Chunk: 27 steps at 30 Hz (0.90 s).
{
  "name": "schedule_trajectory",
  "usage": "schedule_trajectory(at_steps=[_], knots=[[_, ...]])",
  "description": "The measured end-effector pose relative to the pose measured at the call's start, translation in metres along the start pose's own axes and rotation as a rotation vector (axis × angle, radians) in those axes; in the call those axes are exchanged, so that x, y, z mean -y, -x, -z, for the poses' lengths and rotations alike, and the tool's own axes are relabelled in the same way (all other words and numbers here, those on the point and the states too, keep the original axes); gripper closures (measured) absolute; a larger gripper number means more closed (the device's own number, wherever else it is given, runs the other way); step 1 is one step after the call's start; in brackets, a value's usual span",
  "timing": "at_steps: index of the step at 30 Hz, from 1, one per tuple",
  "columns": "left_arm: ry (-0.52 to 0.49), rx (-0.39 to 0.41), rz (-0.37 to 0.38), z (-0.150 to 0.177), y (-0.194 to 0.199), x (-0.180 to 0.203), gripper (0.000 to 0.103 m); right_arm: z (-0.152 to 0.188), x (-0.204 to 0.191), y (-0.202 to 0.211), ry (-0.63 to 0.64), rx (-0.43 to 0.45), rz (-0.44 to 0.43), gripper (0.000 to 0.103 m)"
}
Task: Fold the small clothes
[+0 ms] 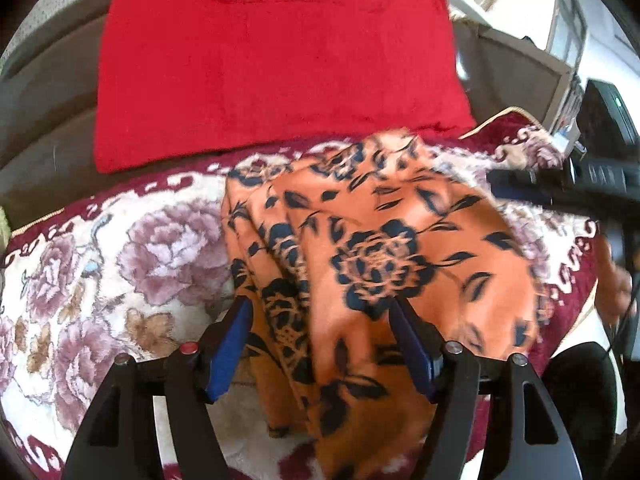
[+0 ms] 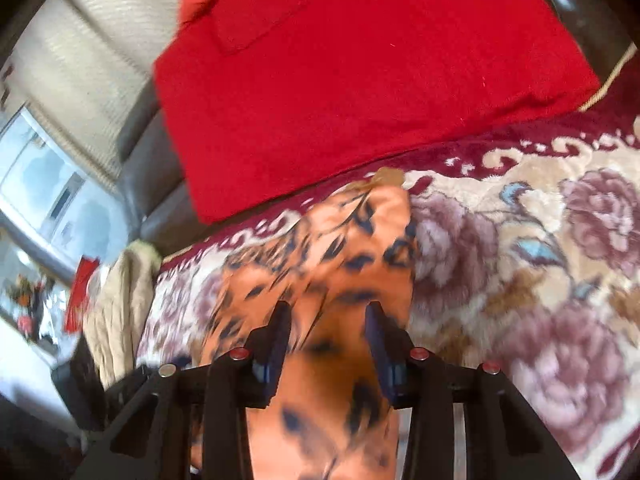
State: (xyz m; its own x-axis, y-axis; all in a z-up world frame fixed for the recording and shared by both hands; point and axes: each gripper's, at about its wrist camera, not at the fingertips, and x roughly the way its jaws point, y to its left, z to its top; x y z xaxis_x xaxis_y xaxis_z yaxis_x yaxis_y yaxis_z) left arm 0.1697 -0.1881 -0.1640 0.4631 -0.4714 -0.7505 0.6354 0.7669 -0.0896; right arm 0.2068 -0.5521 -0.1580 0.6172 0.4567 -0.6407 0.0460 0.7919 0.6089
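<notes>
An orange cloth with a dark blue flower print (image 1: 372, 260) lies bunched in loose folds on a flowered blanket (image 1: 120, 264). My left gripper (image 1: 320, 312) is open, its blue-padded fingers (image 1: 236, 336) straddling the near part of the cloth. In the right wrist view the same cloth (image 2: 340, 264) is blurred and passes between the fingers of my right gripper (image 2: 328, 316), which stands open over it. The right gripper also shows in the left wrist view (image 1: 560, 184) at the cloth's far right edge.
A folded red knit garment (image 1: 276, 64) lies behind the cloth, also in the right wrist view (image 2: 360, 80). The dark sofa back (image 1: 44, 120) rises beyond. A beige cloth (image 2: 124, 304) hangs at the blanket's left edge.
</notes>
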Motion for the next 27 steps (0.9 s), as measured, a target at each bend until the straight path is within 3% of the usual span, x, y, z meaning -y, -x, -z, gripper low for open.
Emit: schedule_trajectory(at_steps=[3,7,10,16,22,27], knots=[[-0.001,0.022,-0.005,0.010,0.009,0.010,0.030,0.030,-0.018,0.014,0.052,-0.017,0.002,0.061],[-0.011,-0.062,-0.064,0.025,-0.013,0.019,0.024,0.066,-0.021,0.013,0.097,-0.036,0.052,0.060],[0.035,-0.061,-0.041,0.028,-0.026,0.011,0.017,0.081,-0.015,-0.001,0.130,-0.025,0.096,0.059],[0.086,-0.053,-0.083,0.031,-0.021,0.010,0.016,0.082,-0.007,-0.003,0.118,0.000,0.089,0.059],[0.143,-0.032,-0.123,0.040,0.009,0.022,0.016,0.081,-0.026,0.018,0.149,-0.001,0.156,0.060],[0.125,0.028,-0.223,0.039,0.048,0.033,0.016,0.085,-0.054,0.046,0.249,0.029,0.260,0.060]])
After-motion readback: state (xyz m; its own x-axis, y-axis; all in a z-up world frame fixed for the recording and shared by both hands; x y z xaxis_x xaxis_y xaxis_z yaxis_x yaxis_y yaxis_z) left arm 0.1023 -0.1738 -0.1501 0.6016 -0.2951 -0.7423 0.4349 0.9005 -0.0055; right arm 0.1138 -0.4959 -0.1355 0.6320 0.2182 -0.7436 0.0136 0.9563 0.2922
